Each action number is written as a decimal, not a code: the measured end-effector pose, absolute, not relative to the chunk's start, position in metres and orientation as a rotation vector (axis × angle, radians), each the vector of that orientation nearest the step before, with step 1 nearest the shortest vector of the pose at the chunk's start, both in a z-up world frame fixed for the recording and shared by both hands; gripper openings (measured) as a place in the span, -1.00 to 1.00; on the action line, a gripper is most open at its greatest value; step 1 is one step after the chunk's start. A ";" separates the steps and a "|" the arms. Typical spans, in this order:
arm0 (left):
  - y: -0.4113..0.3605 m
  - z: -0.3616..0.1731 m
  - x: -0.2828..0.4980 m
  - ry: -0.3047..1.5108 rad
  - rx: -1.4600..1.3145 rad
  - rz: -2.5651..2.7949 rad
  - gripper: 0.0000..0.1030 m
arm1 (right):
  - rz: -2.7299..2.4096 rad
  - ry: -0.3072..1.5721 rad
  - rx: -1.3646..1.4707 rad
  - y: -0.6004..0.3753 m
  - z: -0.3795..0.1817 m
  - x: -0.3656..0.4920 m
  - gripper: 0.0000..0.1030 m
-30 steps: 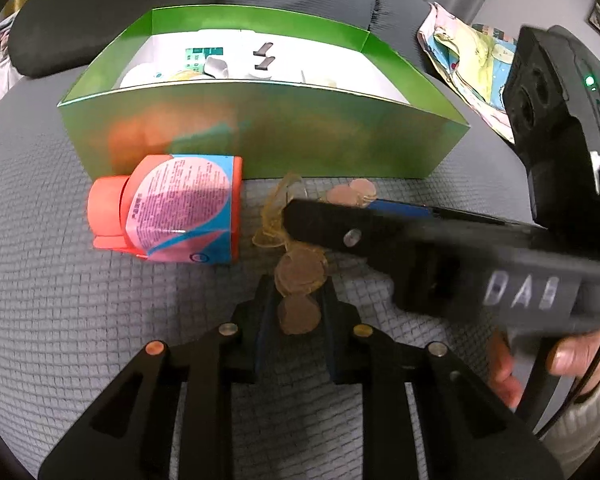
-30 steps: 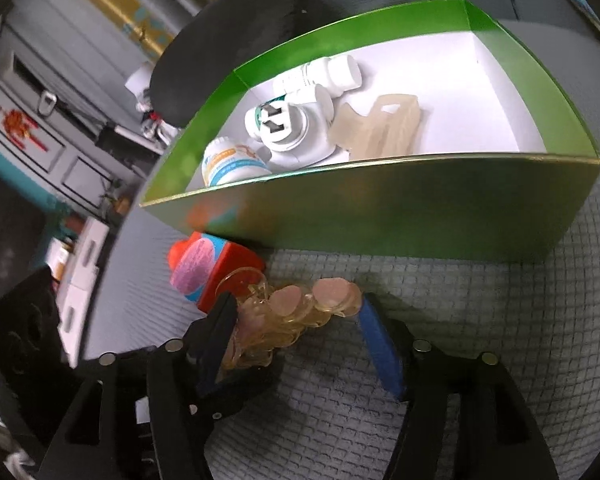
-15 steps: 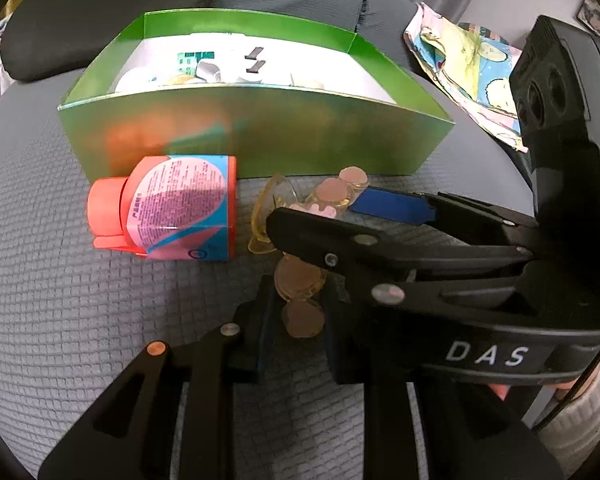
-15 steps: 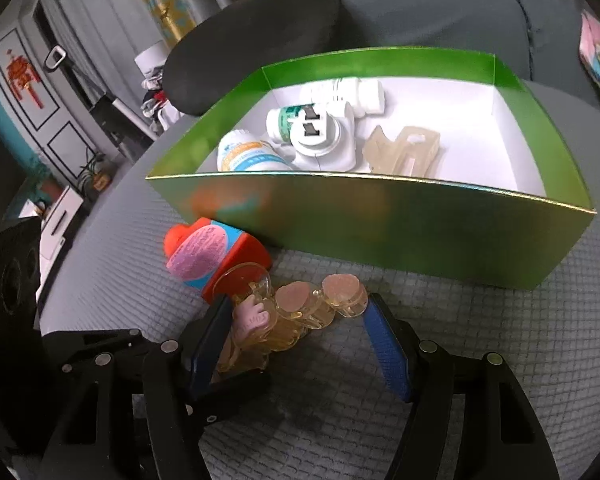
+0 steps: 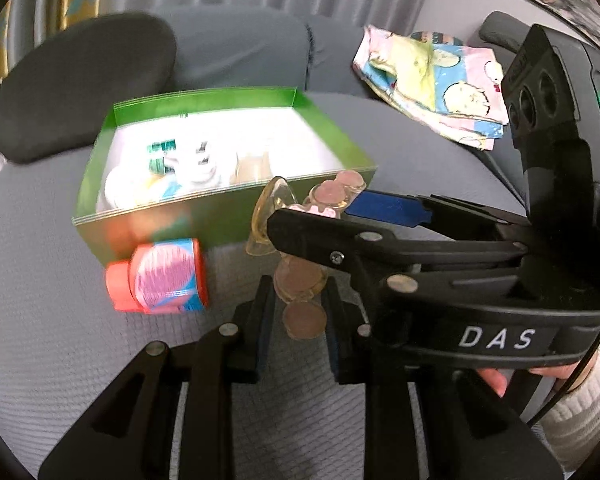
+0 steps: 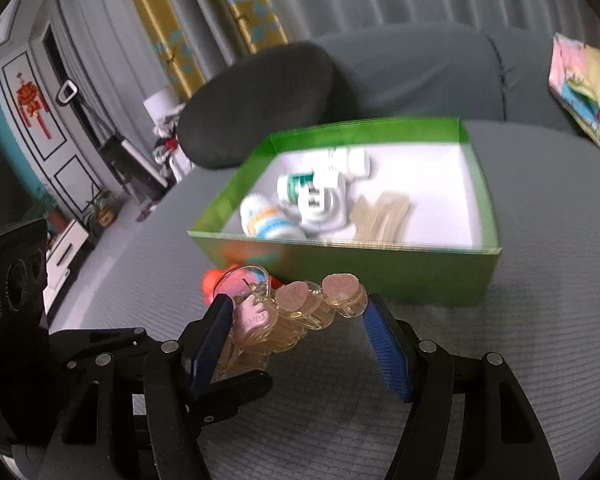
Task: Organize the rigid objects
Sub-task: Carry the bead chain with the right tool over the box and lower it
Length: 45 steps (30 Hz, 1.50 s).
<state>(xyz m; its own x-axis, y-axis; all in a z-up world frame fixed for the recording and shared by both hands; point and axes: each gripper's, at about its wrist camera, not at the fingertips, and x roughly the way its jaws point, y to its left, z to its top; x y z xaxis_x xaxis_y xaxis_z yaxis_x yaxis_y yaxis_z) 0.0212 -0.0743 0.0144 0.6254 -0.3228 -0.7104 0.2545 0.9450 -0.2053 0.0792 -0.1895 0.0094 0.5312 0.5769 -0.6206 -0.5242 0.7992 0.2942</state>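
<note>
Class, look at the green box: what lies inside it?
Inside the green box lie white bottles, a bottle with an orange and blue label, a white round piece and a translucent beige clip. The near wall hides whatever lies against it.

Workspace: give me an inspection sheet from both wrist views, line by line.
Surface: grey textured cushion, bare in the foreground.
Job's things: translucent amber clip with pink discs, held off the cushion by both grippers; green box behind it holding white bottles and a beige clip; orange-capped bottle lying on its side in front of the box.
Clutter: folded patterned cloth beyond the box.
Grippers: left gripper shut on the clip's lower end; right gripper shut across its upper end, blue pads on either side.
Cables: a thin black cable by the person's hand.
Surroundings: dark cushion, curtains, cabinet at left.
</note>
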 end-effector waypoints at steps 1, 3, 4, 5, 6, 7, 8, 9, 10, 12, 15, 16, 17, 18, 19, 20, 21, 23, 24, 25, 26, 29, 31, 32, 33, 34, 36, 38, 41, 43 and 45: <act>-0.078 0.019 0.027 0.822 -0.083 -0.332 -0.57 | 0.656 0.755 0.076 -0.190 0.015 0.078 0.34; -0.077 0.030 0.029 0.797 -0.075 -0.336 -0.57 | 0.657 0.728 0.078 -0.191 0.027 0.076 0.34; -0.076 0.036 0.030 0.786 -0.069 -0.337 -0.57 | 0.657 0.720 0.078 -0.190 0.031 0.077 0.34; -0.076 0.042 0.031 0.773 -0.059 -0.338 -0.57 | 0.657 0.707 0.077 -0.189 0.037 0.078 0.34; -0.076 0.047 0.032 0.764 -0.055 -0.339 -0.57 | 0.657 0.695 0.076 -0.188 0.043 0.079 0.34; -0.075 0.051 0.034 0.755 -0.052 -0.340 -0.57 | 0.656 0.683 0.074 -0.187 0.049 0.079 0.34; -0.074 0.057 0.037 0.743 -0.048 -0.342 -0.57 | 0.655 0.667 0.074 -0.187 0.056 0.080 0.34; -0.073 0.061 0.038 0.735 -0.048 -0.343 -0.57 | 0.655 0.657 0.075 -0.186 0.061 0.081 0.34; -0.072 0.064 0.041 0.727 -0.047 -0.344 -0.57 | 0.655 0.650 0.076 -0.186 0.065 0.081 0.34; -0.070 0.073 0.045 0.710 -0.039 -0.345 -0.57 | 0.652 0.631 0.075 -0.185 0.074 0.084 0.34; -0.067 0.082 0.051 0.698 -0.032 -0.345 -0.57 | 0.649 0.611 0.076 -0.183 0.085 0.089 0.34; -0.066 0.085 0.055 0.694 -0.031 -0.347 -0.57 | 0.650 0.607 0.080 -0.182 0.088 0.092 0.34; -0.066 0.089 0.056 0.692 -0.032 -0.348 -0.57 | 0.650 0.603 0.083 -0.182 0.091 0.094 0.34; -0.065 0.090 0.059 0.690 -0.032 -0.350 -0.57 | 0.650 0.601 0.086 -0.182 0.093 0.097 0.34; -0.065 0.092 0.062 0.690 -0.030 -0.352 -0.57 | 0.649 0.597 0.088 -0.182 0.095 0.099 0.34; -0.064 0.092 0.064 0.690 -0.027 -0.354 -0.57 | 0.647 0.594 0.088 -0.182 0.096 0.101 0.34; -0.064 0.092 0.066 0.690 -0.024 -0.356 -0.57 | 0.646 0.593 0.088 -0.182 0.097 0.104 0.34; -0.064 0.093 0.072 0.695 -0.018 -0.362 -0.57 | 0.644 0.595 0.090 -0.181 0.098 0.110 0.34; -0.065 0.094 0.074 0.697 -0.018 -0.365 -0.56 | 0.643 0.596 0.091 -0.181 0.098 0.113 0.34; -0.064 0.093 0.078 0.700 -0.017 -0.368 -0.57 | 0.641 0.597 0.090 -0.181 0.098 0.115 0.34; -0.064 0.094 0.080 0.700 -0.018 -0.369 -0.56 | 0.639 0.597 0.089 -0.180 0.098 0.119 0.34; -0.064 0.092 0.089 0.713 -0.019 -0.382 -0.56 | 0.634 0.602 0.089 -0.179 0.097 0.127 0.34; -0.065 0.090 0.095 0.724 -0.013 -0.389 -0.56 | 0.634 0.611 0.089 -0.178 0.094 0.132 0.34; -0.065 0.089 0.098 0.730 -0.010 -0.391 -0.56 | 0.634 0.615 0.089 -0.178 0.093 0.135 0.34; -0.066 0.087 0.102 0.737 -0.004 -0.391 -0.56 | 0.631 0.620 0.087 -0.177 0.091 0.139 0.34; -0.067 0.086 0.104 0.740 0.001 -0.391 -0.56 | 0.629 0.623 0.087 -0.178 0.090 0.143 0.34; -0.067 0.083 0.110 0.749 0.003 -0.394 -0.56 | 0.627 0.629 0.094 -0.178 0.087 0.150 0.34; -0.067 0.080 0.117 0.759 0.000 -0.400 -0.56 | 0.623 0.639 0.102 -0.179 0.083 0.157 0.34; -0.069 0.074 0.127 0.781 0.003 -0.403 -0.56 | 0.616 0.655 0.105 -0.177 0.077 0.166 0.34; -0.069 0.071 0.132 0.791 0.004 -0.404 -0.56 | 0.613 0.664 0.108 -0.177 0.072 0.171 0.34; -0.069 0.068 0.138 0.804 -0.005 -0.406 -0.56 | 0.609 0.671 0.111 -0.178 0.068 0.177 0.34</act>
<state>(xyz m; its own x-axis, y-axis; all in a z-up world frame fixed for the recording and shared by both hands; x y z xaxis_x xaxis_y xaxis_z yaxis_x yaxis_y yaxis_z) 0.1384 -0.0690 0.0679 0.6211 -0.3553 -0.6986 0.3515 0.9230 -0.1569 0.1772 -0.1777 0.0681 0.6170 0.5625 -0.5504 -0.4929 0.8214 0.2870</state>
